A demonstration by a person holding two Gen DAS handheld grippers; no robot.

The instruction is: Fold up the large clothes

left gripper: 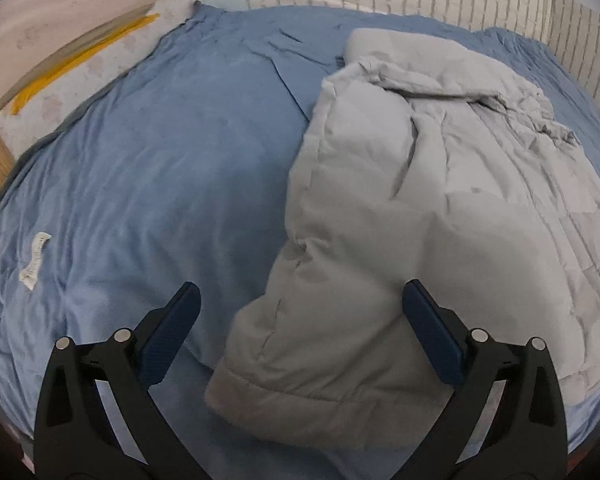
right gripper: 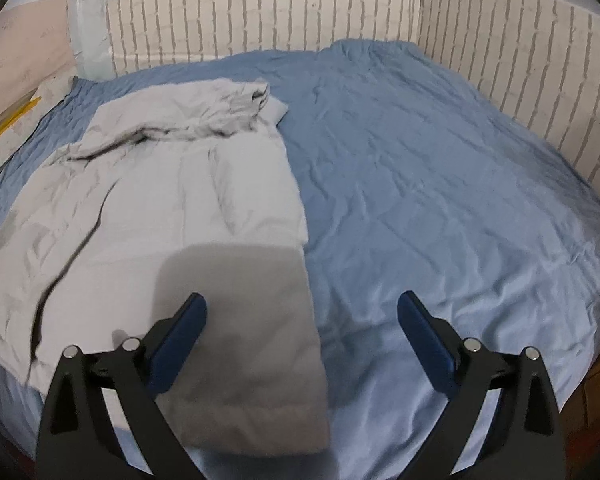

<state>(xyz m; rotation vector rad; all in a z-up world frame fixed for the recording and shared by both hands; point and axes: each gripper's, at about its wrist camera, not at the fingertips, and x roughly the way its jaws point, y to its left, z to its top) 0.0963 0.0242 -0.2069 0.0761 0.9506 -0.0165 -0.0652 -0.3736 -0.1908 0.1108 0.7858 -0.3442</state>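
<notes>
A pale grey padded coat (left gripper: 412, 208) lies on a blue bedsheet (left gripper: 160, 168), its length running away from me. Its left side is folded over the body, and a thick cuffed end rests nearest me. My left gripper (left gripper: 300, 300) stands open over that near end, its blue pads wide apart and clear of the fabric. In the right wrist view the same coat (right gripper: 188, 208) fills the left half, with its straight right edge running down the middle. My right gripper (right gripper: 302, 310) is open above the coat's near right corner, holding nothing.
The blue bedsheet (right gripper: 440, 184) covers the whole bed. A striped cream headboard or wall panel (right gripper: 260, 16) borders the far and right sides. A white label (left gripper: 36, 256) lies on the sheet at left. A yellow-striped object (left gripper: 80, 64) sits beyond the bed's left edge.
</notes>
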